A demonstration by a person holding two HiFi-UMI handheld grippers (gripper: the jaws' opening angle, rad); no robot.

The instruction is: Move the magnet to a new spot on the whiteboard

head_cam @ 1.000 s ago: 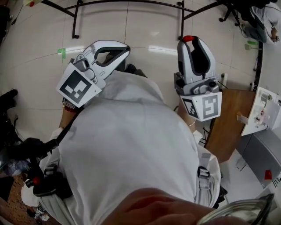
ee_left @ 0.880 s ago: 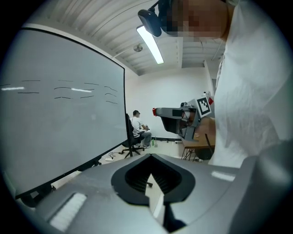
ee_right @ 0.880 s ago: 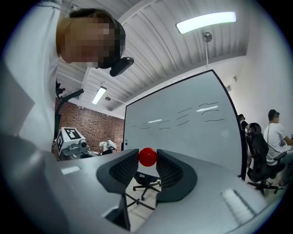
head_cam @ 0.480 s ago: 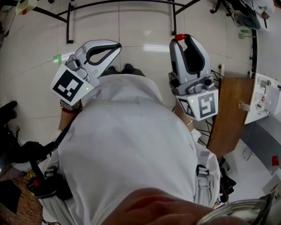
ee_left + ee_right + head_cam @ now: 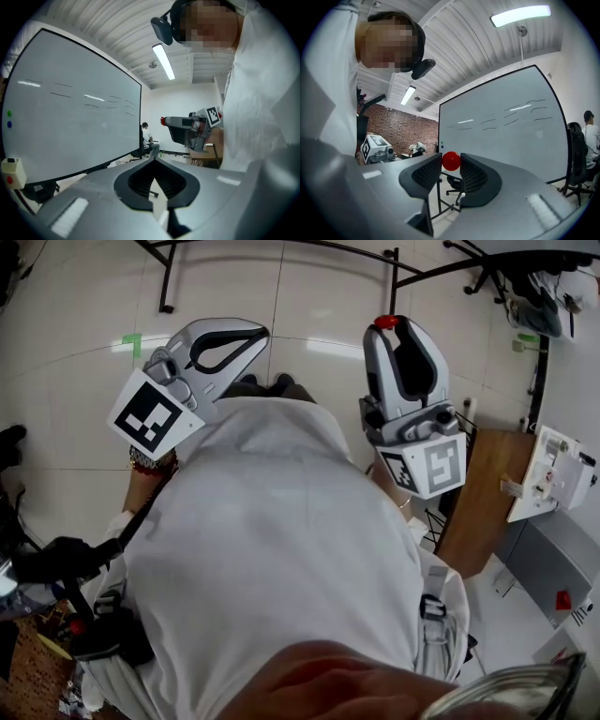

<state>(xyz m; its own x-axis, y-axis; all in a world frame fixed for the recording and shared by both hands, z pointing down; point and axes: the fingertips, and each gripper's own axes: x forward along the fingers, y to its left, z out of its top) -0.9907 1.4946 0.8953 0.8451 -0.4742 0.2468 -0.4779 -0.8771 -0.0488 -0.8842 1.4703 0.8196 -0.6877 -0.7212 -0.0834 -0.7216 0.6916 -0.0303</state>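
We see the red magnet [image 5: 451, 160] pinched between the jaw tips of the right gripper [image 5: 450, 165], in the middle of the right gripper view. The whiteboard [image 5: 506, 131] stands behind it, at the right of that frame, and does not touch it. In the head view this gripper is at the upper right, in front of the person's white shirt [image 5: 272, 549], with its jaws pointing to the top edge. The left gripper [image 5: 153, 160], at the upper left there, has its jaws pressed together with nothing between them.
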